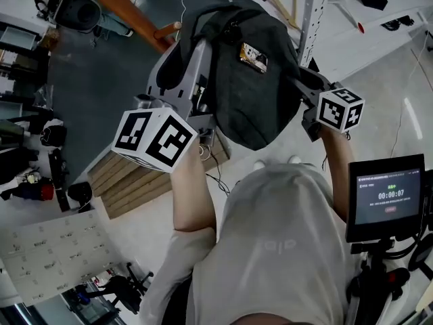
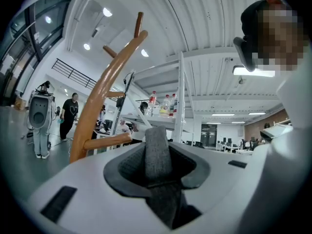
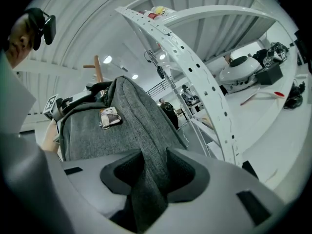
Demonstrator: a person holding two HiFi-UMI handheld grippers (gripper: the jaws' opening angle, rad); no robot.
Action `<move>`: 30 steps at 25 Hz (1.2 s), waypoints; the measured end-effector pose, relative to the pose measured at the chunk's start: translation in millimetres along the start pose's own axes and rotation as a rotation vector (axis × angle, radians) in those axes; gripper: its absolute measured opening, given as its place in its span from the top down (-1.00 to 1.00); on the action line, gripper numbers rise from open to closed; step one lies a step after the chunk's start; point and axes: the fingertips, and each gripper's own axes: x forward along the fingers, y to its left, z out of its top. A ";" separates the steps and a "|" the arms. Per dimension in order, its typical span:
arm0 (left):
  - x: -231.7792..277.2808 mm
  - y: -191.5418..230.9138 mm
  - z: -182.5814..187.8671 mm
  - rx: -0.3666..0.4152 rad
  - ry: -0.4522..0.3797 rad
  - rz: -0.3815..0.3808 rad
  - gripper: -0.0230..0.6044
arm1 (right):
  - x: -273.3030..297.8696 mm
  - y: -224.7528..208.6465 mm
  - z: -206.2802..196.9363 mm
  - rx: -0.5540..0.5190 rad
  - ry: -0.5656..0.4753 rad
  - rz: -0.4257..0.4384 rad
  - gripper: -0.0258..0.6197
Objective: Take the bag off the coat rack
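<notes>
Left gripper (image 2: 157, 152) and right gripper (image 3: 148, 172) each clamp, jaws part-closed, a strip of the grey bag (image 1: 254, 80), held just beside the wooden coat rack (image 1: 132, 15).

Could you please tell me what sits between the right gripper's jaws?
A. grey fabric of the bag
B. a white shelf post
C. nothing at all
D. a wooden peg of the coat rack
A: in the right gripper view, the right gripper is clamped on a grey band of the bag, whose body rises just beyond.
</notes>
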 end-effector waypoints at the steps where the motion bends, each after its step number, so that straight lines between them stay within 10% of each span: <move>1: 4.4 -3.3 -2.4 -0.001 0.004 -0.015 0.52 | -3.7 -4.2 -0.5 0.006 -0.006 -0.011 0.44; 30: 129.1 -208.0 -60.4 -0.069 0.164 -0.570 0.52 | -234.0 -102.4 0.3 0.152 -0.265 -0.488 0.44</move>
